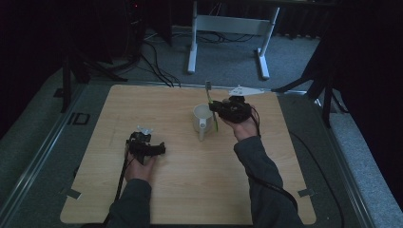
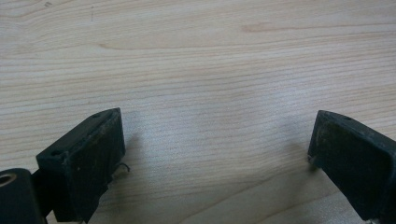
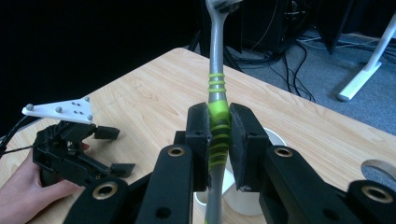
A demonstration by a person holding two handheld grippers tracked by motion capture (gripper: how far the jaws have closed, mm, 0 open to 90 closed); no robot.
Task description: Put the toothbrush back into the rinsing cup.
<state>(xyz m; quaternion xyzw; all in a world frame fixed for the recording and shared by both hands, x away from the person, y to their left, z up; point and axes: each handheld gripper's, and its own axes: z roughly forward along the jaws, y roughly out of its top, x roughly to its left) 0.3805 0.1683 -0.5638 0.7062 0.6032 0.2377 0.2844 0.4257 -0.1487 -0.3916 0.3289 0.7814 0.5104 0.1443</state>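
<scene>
- High view: light wood-grain table (image 1: 190, 190) w/ rounded corners, on grey carpet. White mug (image 1: 203, 119) stands upright right of centre, handle toward the person.
- The right gripper (image 1: 215, 106) is held just beside the mug's right side, black body w/ a pale three-cornered plate on top. A thin toothbrush (image 1: 209, 97) runs up-down through its tips; head end sticks up past the mug's far rim, green lower end drops along the mug's side (too small here to tell if it touches the mug).
- The left gripper (image 1: 161, 149) sits low over bare wood at left-centre, well apart from the mug, cable trailing back along the sleeve.
- Left gripper view: close on the wood (image 2: 210, 70), fine straight grain, matte. Two blocky black jaws w/ scuffed, dusty pads stand wide apart, nothing between them.
- Right gripper view: detail the high view lacks. Jaws closed tight on the toothbrush (image 3: 219, 126), clamped at its lime-green ribbed grip; grey smooth neck w/ green rings rises above, head cut off at top edge. White mug (image 3: 252, 198) partly hidden behind and below the jaws. Other gripper (image 3: 116, 151) at left in a hand (image 3: 28, 193), its jaws apart, white plate on top.
</scene>
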